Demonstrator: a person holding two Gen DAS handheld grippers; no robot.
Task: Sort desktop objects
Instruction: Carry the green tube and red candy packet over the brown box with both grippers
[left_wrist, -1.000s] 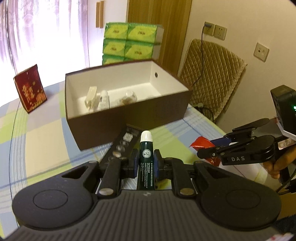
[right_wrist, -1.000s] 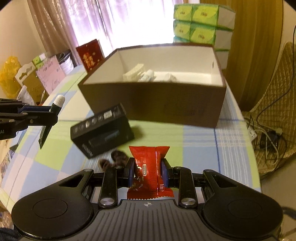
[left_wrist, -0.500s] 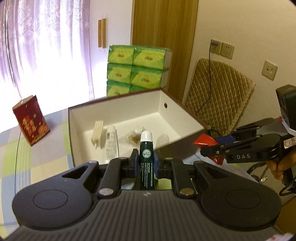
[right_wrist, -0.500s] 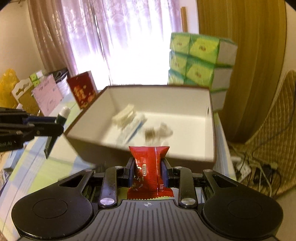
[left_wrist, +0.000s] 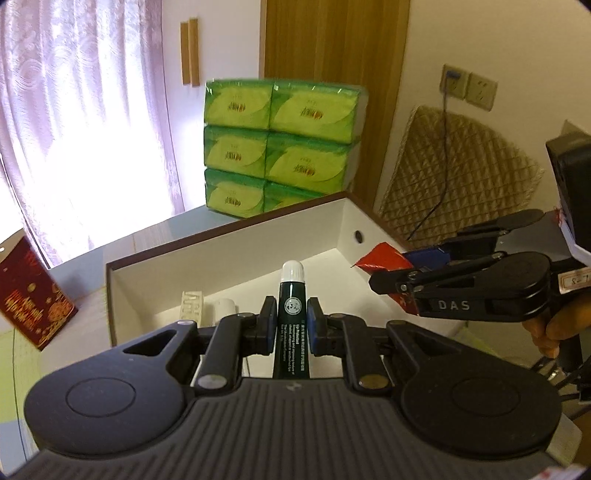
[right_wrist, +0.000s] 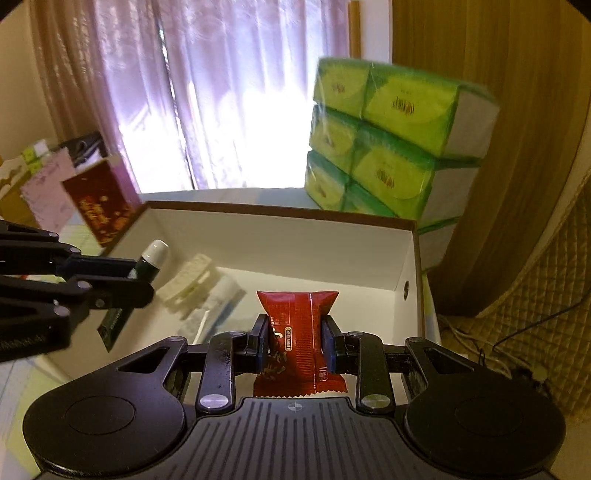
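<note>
My left gripper (left_wrist: 291, 319) is shut on a dark green tube with a white cap (left_wrist: 291, 291), held over the open brown box with a white inside (left_wrist: 343, 229). My right gripper (right_wrist: 295, 341) is shut on a red snack packet (right_wrist: 295, 325), also above the box (right_wrist: 413, 266). In the left wrist view the right gripper (left_wrist: 391, 275) comes in from the right with the red packet (left_wrist: 382, 254). The right wrist view shows the left gripper (right_wrist: 144, 275) at the left with the tube (right_wrist: 151, 258). A white clip (right_wrist: 190, 280) and a white tube (right_wrist: 216, 306) lie in the box.
Stacked green tissue packs (left_wrist: 280, 144) stand behind the box. A red carton (left_wrist: 29, 295) stands at the left on the table. A quilted chair back (left_wrist: 458, 173) and wall sockets are at the right. A curtained window fills the back.
Both grippers have moved forward from above the table to over the open box, each still holding its item. The black case on the table has dropped out of view.
</note>
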